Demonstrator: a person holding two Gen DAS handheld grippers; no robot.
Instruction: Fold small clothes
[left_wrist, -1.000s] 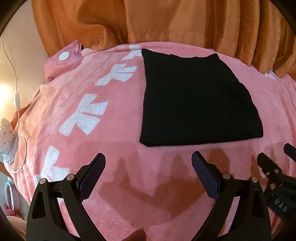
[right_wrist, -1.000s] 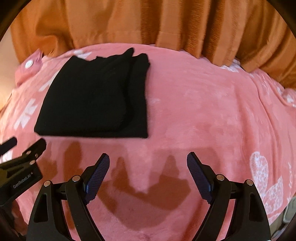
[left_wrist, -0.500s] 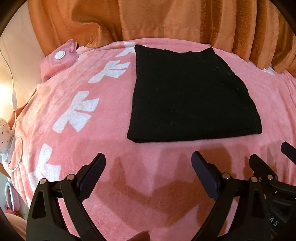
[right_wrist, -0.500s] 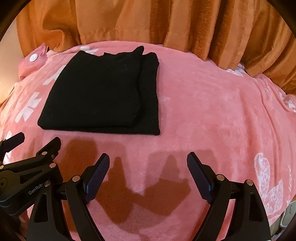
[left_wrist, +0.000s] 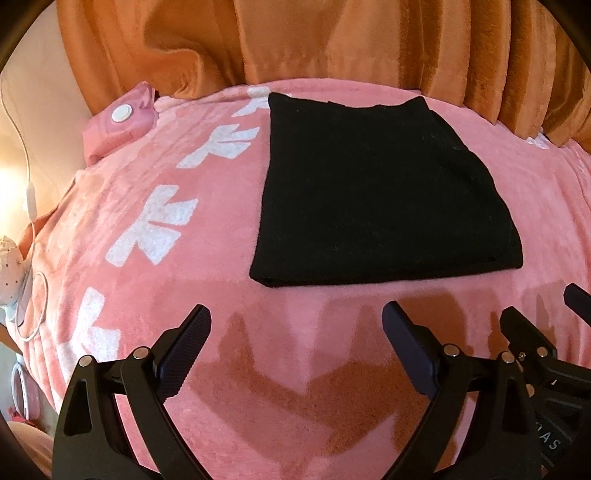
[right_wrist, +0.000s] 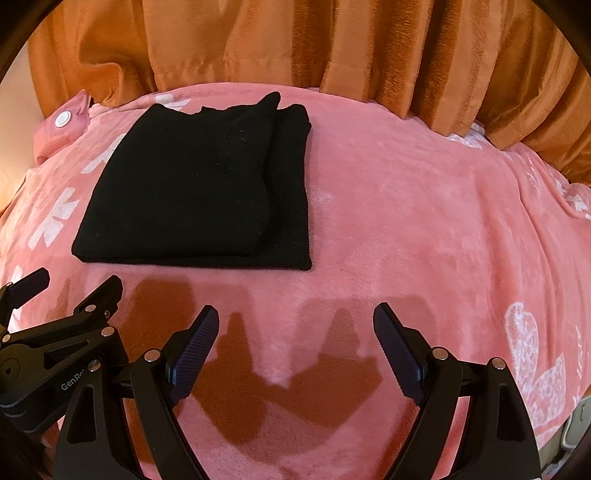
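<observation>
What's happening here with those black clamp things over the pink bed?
A person is folding small clothes with a two-finger gripper in each hand. The black knitted garment lies folded into a neat rectangle, flat on the pink fleece blanket with white prints, in front of the orange curtain. The left gripper and the right gripper both hover open and empty just short of the garment's near edge, touching nothing. The fold looks done.
</observation>
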